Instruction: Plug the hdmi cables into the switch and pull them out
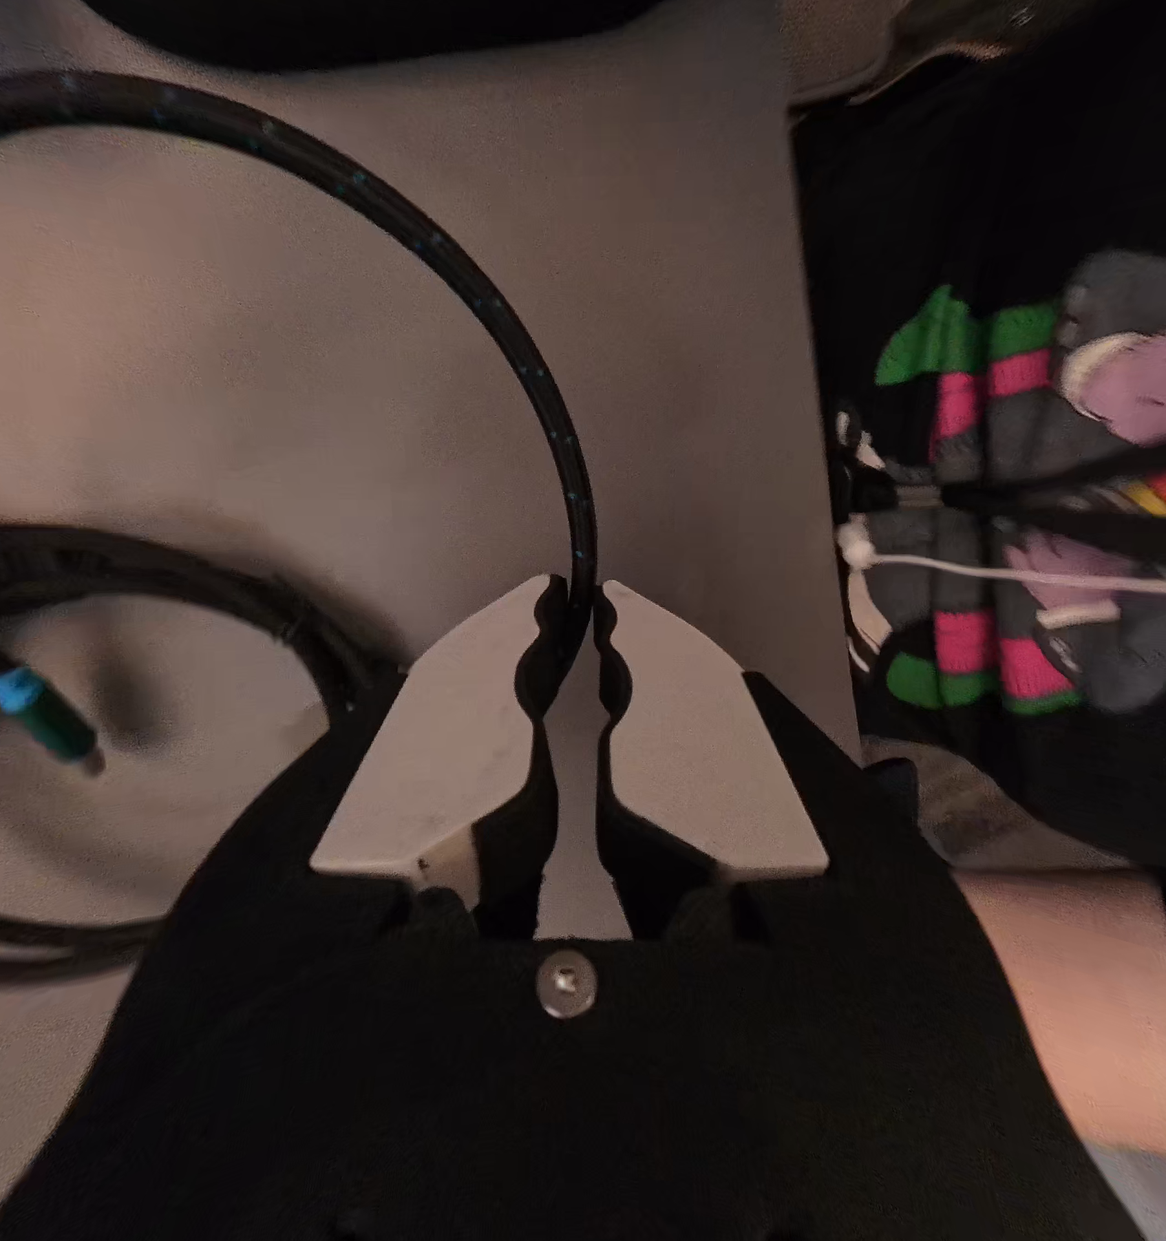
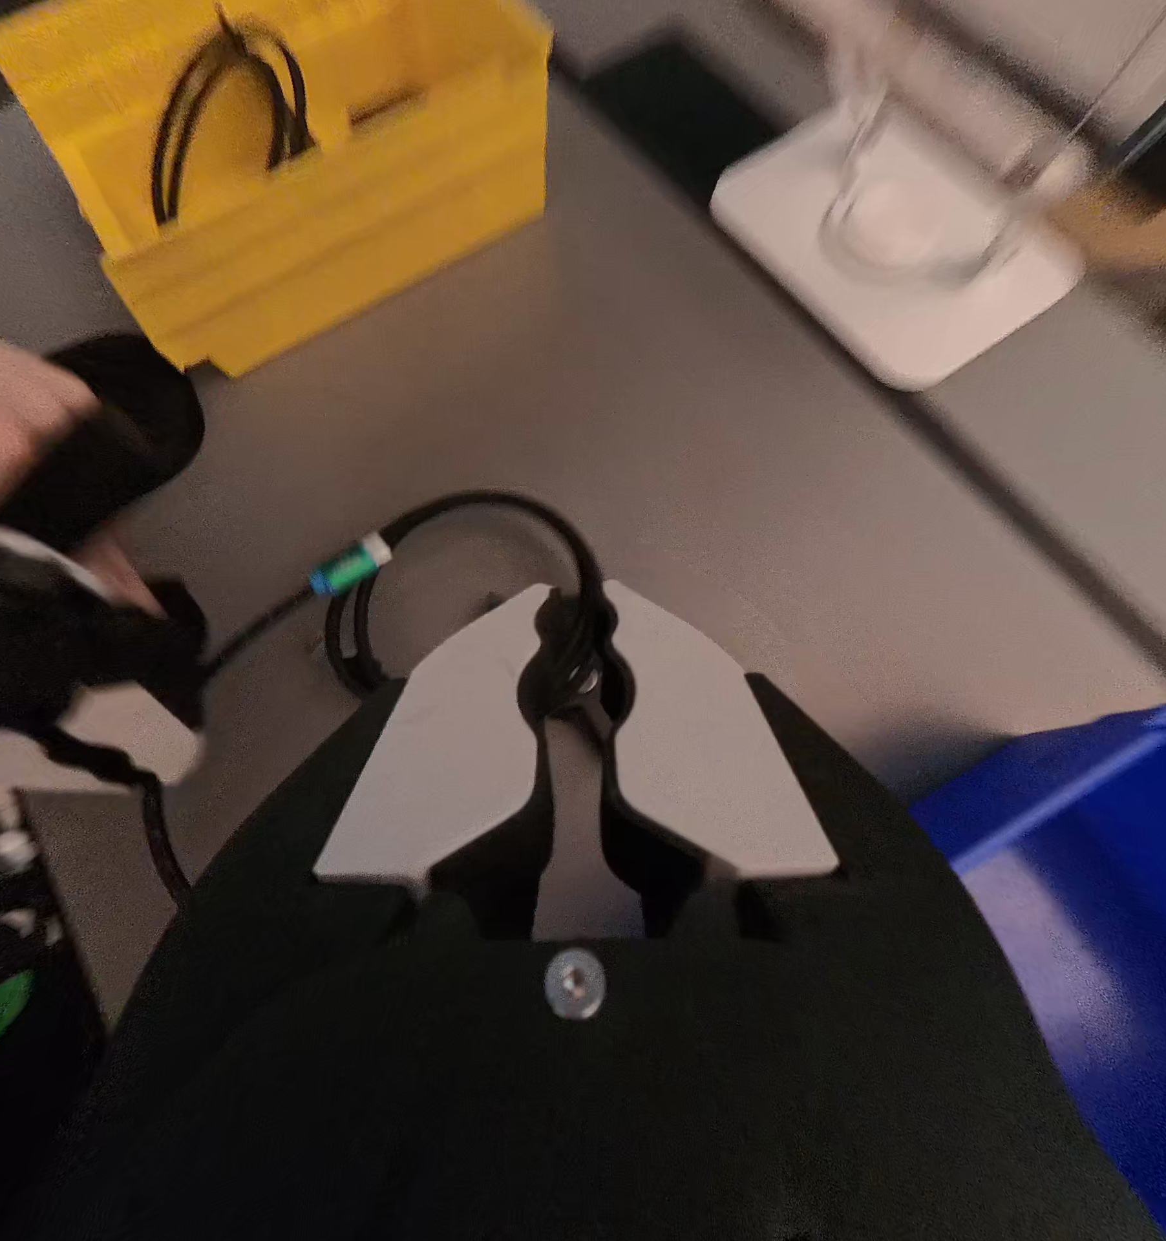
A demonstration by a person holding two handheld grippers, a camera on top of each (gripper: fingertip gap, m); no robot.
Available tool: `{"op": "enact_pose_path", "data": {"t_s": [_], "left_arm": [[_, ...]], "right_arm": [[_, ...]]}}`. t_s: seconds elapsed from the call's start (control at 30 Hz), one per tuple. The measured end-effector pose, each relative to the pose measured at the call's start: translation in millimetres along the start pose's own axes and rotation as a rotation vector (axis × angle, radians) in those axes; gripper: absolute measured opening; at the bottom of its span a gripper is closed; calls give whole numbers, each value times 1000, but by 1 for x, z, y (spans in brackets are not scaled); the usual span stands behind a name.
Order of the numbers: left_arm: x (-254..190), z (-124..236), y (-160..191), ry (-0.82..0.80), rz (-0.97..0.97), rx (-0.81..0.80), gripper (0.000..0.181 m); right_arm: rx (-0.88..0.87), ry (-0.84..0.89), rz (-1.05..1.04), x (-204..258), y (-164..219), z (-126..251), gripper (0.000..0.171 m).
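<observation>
In the left wrist view my left gripper (image 1: 579,594) is shut on a black braided HDMI cable (image 1: 432,238) that arcs up and away to the left. A green and blue plug (image 1: 40,715) hangs at the left edge, blurred, beside more cable loops (image 1: 231,577). In the right wrist view my right gripper (image 2: 579,598) is shut on a bundle of black cable (image 2: 486,500) whose green plug (image 2: 350,571) points left above the grey table. The left gripper (image 2: 97,645) shows at the left edge, held by a hand. No switch is in view.
A yellow bin (image 2: 312,174) holding black cables stands at the back left. A white square base with a clear stand (image 2: 902,248) is at the back right. A blue bin (image 2: 1091,906) is at the right. A person's dark printed shirt (image 1: 1037,503) is close on the right.
</observation>
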State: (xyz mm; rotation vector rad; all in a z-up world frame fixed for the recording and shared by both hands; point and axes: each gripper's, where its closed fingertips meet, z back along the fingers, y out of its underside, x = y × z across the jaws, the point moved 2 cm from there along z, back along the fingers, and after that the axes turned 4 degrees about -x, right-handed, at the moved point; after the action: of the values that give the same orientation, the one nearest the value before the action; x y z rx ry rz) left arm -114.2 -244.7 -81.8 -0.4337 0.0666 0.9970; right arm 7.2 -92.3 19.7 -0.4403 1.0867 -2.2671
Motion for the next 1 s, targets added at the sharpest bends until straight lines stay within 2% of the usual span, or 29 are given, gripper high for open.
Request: {"op": "enact_pose_path", "data": {"t_s": [0.07,0.13,0.2,0.33,0.47,0.63,0.73,0.83,1.0], "left_arm": [[-4,35,10,-18,-4,-95,6],[-7,71,22,-76,1,-198,6],[-7,106,36,-165,52,-305,6],[0,163,72,-345,229,-468,6],[-13,198,91,-460,253,-586,6],[-33,236,99,-626,260,-726,6],[-35,255,101,-716,319,-810,6],[-29,260,94,-724,333,-854,6],[9,246,87,-742,381,-782,6]], "right_arm": [[151,3,-50,-5,22,-22,1],[303,42,-66,-13,47,-32,1],[454,7,-80,-11,74,-37,1],[752,-132,-131,9,125,-40,1],[864,-334,-94,40,143,-52,1],[839,-361,-63,54,137,-87,1],[750,-399,-69,69,122,-110,1],[655,-372,-59,78,104,-138,1],[503,-359,-112,92,80,-169,1]]}}
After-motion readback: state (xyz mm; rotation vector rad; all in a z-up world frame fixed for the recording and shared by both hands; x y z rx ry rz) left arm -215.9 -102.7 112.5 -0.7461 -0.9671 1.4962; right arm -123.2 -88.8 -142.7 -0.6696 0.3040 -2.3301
